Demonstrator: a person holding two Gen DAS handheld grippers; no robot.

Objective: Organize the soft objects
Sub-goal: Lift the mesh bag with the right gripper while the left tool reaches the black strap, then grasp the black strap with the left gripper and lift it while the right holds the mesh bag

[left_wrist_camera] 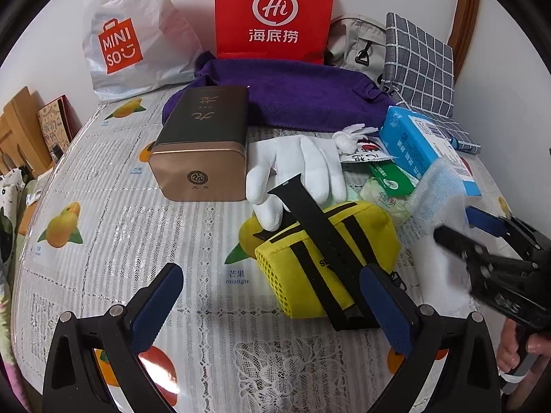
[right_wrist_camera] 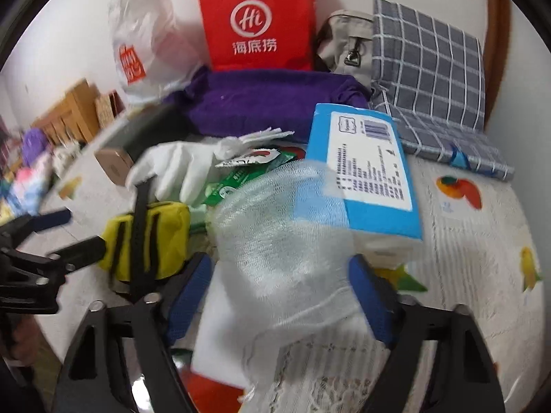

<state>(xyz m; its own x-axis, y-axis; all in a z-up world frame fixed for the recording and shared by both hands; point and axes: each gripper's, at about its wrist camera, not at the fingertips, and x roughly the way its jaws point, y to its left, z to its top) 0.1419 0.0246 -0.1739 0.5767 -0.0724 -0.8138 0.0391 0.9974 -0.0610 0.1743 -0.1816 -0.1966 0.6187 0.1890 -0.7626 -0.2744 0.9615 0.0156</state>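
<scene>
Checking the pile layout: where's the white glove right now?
Left wrist view, centre: the white glove lies flat between the tin box and blue tissue pack, fingertips touching the yellow pouch.

The table [left_wrist_camera: 103, 186] wears a white lace-print cover dotted with orange and yellow fruit. A yellow pouch [left_wrist_camera: 330, 258] has black stripes; nearby lie a white glove [left_wrist_camera: 299, 168] and a blue tissue pack [left_wrist_camera: 420, 144]. Far back: a purple towel [left_wrist_camera: 292, 99], red bag [left_wrist_camera: 275, 10], and grey checked cloth [left_wrist_camera: 420, 65]. Claw pads [left_wrist_camera: 158, 303] are blue.

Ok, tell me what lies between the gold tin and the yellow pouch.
In the left wrist view, a white glove lies between the gold tin and yellow pouch, its thumb reaching the pouch.
</scene>
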